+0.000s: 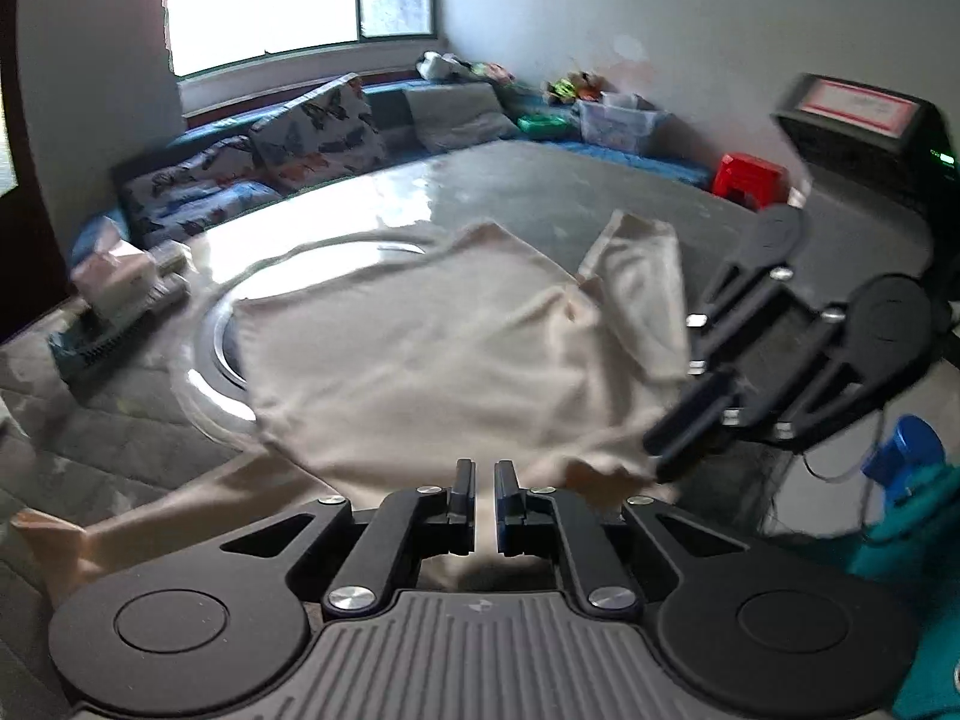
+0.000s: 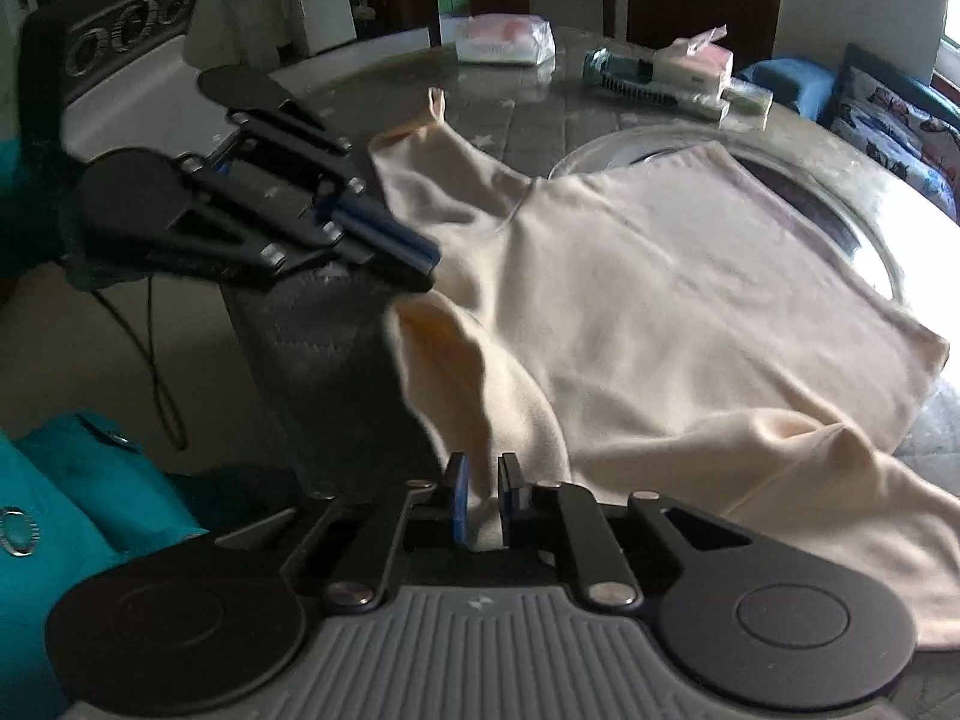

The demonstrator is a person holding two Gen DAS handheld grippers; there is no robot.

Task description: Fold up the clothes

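Note:
A cream T-shirt [image 1: 432, 348] lies spread on the round grey table [image 1: 540, 192], partly over a glass turntable ring [image 1: 210, 330]. My left gripper [image 1: 485, 474] is shut on the shirt's near hem, cloth pinched between its fingers. My right gripper [image 1: 660, 450] is seen from the side at the right, closed on the hem too. In the right wrist view the shirt [image 2: 660, 300] stretches ahead; my right gripper [image 2: 483, 474] pinches a fold of cream cloth, and my left gripper [image 2: 420, 264] holds the hem at the table's left edge.
Tissue packs and a comb [image 2: 648, 75] lie at the far side of the table. Patterned cushions [image 1: 300, 138] and a red stool [image 1: 750, 177] stand beyond. A teal cloth [image 2: 72, 510] and a blue bottle [image 1: 900, 456] sit beside the table.

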